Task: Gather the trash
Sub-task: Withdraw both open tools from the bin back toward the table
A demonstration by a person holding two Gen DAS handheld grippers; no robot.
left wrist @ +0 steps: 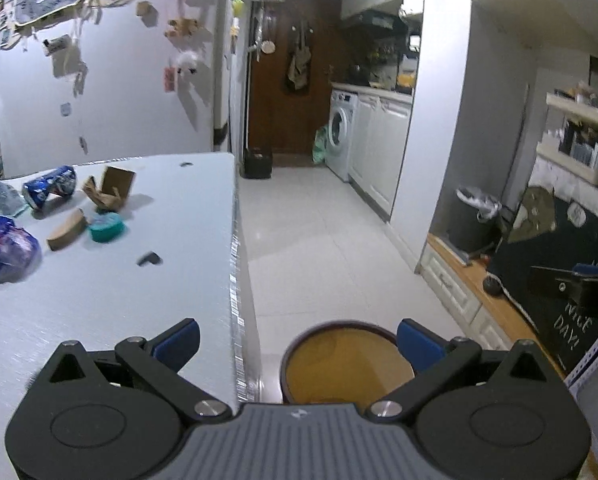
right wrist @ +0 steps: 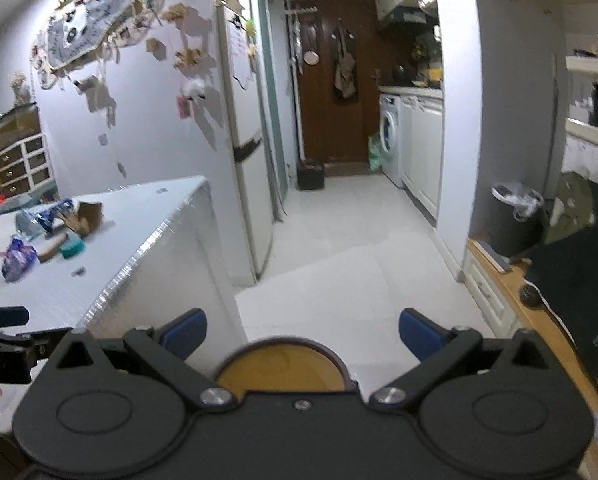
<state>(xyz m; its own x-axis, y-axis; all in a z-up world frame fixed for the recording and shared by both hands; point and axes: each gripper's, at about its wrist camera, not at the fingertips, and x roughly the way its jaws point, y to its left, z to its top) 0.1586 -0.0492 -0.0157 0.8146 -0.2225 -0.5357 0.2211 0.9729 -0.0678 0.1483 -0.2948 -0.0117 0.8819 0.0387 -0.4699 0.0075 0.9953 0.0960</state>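
Trash lies on the white table: a crushed blue can, torn brown cardboard, a brown cardboard piece, a teal lump, a purple wrapper and a grey crumpled bag. The right wrist view shows the same pile further off. A round brown bin with a yellow inside stands on the floor beside the table. My left gripper hangs open over the table edge and the bin, holding nothing. My right gripper is open above the bin, also with nothing in it.
A tiled corridor runs to a brown door and a washing machine. A dark waste bin with a white liner stands at the right by a wooden bench. A fridge stands behind the table.
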